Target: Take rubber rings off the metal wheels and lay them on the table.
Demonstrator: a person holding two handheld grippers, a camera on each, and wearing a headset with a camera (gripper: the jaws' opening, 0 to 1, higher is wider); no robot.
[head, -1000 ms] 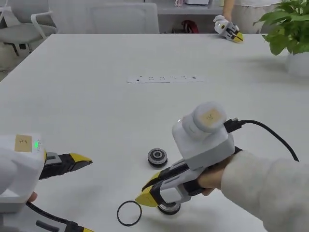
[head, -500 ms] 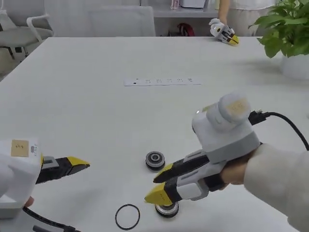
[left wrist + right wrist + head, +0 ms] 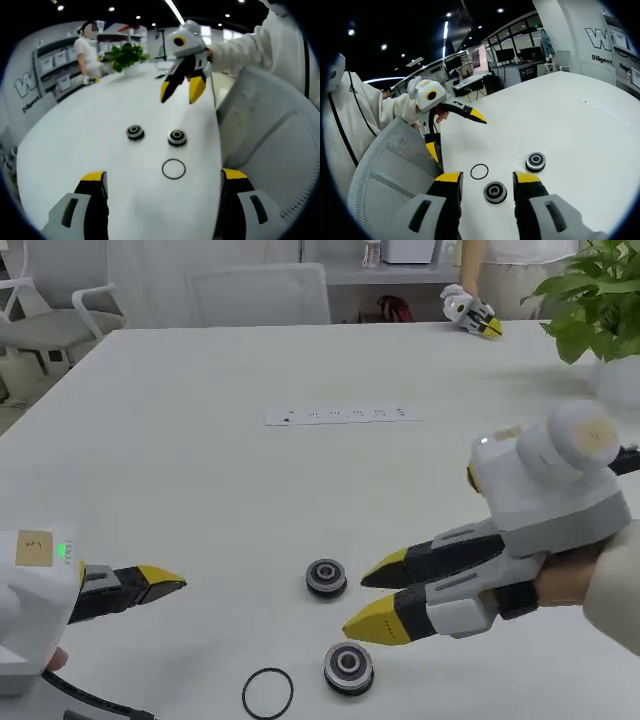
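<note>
rubber ring (image 3: 268, 692) lies flat on the table (image 3: 200, 440) beside the near wheel (image 3: 348, 668); far wheel (image 3: 326, 577) apart; right gripper (image 3: 357, 602) and left gripper (image 3: 456, 134) both spread wide, empty

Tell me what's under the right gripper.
Seen along its open jaws, the right gripper hangs over one wheel on the table. The ring lies beside that wheel. In the head view, the gripper body covers the table beneath it.
</note>
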